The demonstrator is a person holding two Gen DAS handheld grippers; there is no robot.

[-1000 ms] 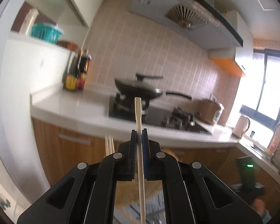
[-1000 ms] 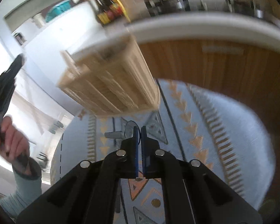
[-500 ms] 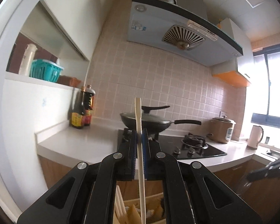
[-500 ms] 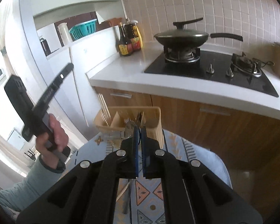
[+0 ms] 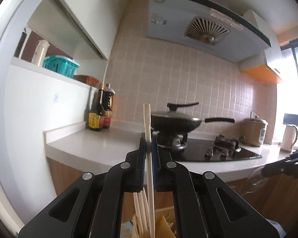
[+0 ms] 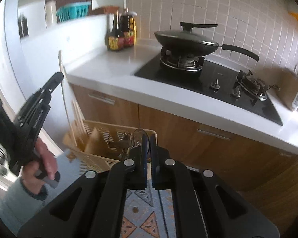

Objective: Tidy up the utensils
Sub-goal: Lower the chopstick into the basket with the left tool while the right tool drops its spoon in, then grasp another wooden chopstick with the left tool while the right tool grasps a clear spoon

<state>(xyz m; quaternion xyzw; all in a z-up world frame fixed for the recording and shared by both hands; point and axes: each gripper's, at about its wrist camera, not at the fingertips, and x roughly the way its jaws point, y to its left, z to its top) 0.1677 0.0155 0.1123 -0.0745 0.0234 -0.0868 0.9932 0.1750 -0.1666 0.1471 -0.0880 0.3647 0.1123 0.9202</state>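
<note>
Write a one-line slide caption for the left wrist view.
Left gripper clamps an upright pale chopstick above the utensil basket, facing the kitchen counter and lidded wok.

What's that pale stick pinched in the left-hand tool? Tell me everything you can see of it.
It is a single chopstick, cream-coloured, plastic or light wood by its look, slim and straight with a squared top end. It stands nearly upright, clamped at mid-length by the left gripper, whose fingers press both its sides. Its lower end hangs over the woven basket, beside other pale chopsticks standing there.
</note>
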